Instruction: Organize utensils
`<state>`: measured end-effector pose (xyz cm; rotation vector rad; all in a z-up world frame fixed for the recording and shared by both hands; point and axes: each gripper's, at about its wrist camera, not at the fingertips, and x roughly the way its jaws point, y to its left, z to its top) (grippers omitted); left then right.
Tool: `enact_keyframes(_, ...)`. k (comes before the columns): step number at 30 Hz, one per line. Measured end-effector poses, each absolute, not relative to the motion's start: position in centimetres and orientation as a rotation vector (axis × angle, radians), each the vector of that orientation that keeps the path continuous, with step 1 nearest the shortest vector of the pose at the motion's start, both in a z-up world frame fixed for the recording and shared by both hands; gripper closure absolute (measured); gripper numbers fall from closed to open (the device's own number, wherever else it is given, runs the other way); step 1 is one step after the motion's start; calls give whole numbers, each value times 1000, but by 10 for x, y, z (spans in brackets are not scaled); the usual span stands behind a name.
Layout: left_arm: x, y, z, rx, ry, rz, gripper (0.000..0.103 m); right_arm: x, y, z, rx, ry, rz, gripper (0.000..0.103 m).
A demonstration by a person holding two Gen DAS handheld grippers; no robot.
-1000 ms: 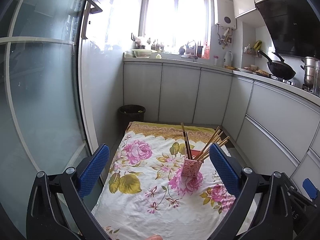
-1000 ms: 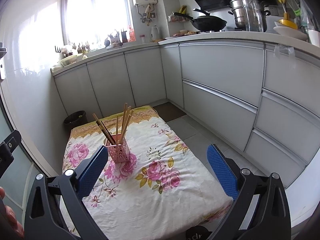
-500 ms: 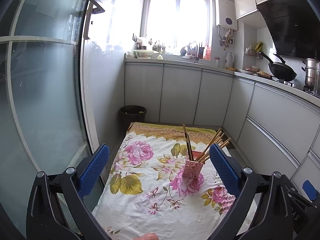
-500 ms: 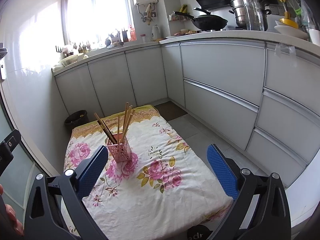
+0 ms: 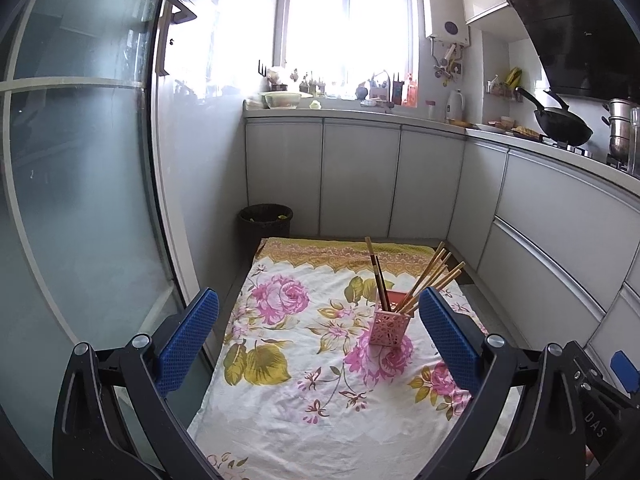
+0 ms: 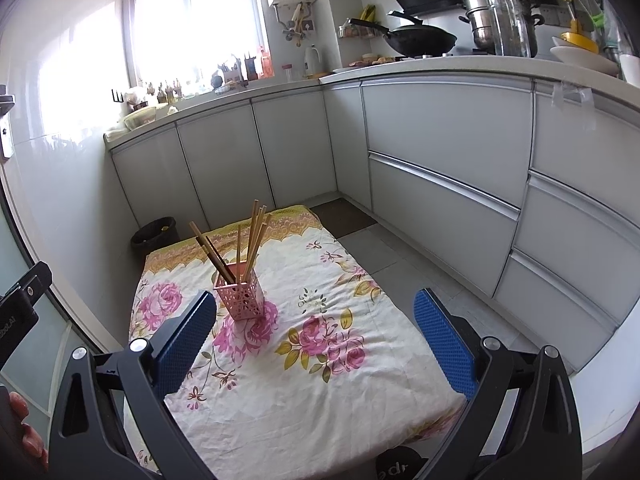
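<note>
Both claws are wide apart and hold nothing: the left claw and the right claw hang above the near part of the cloth, and no pad touches anything. Compared with a second ago, both views show the holder a little lower and farther off, so it seems the claws have drawn back and up. I judge from this that the sorting is finished or almost finished, since no loose utensil lies on the cloth. The pink holder stands upright toward the far edge of the cloth, on its right half in the left view. The chopsticks stand in it with their long axes nearly vertical. The dark pair leans toward the left edge, and the light ones fan up and toward the right edge. Their tips point to the ceiling.
</note>
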<state>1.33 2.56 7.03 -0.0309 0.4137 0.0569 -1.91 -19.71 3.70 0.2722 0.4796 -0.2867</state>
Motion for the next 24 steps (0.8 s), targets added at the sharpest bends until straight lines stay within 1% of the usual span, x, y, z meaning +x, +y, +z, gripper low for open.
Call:
enact_keyframes(11, 6, 26, 76, -33, 327, 37, 7, -21, -205, 35, 297, 481, -298, 7)
enact_keyframes(16, 5, 24, 74, -32, 319, 26, 7, -23, -206, 36, 301, 476, -301, 7)
enact_keyframes(24, 13, 25, 68, -32, 391, 27, 7, -24, -208, 37, 301, 464, -307, 7)
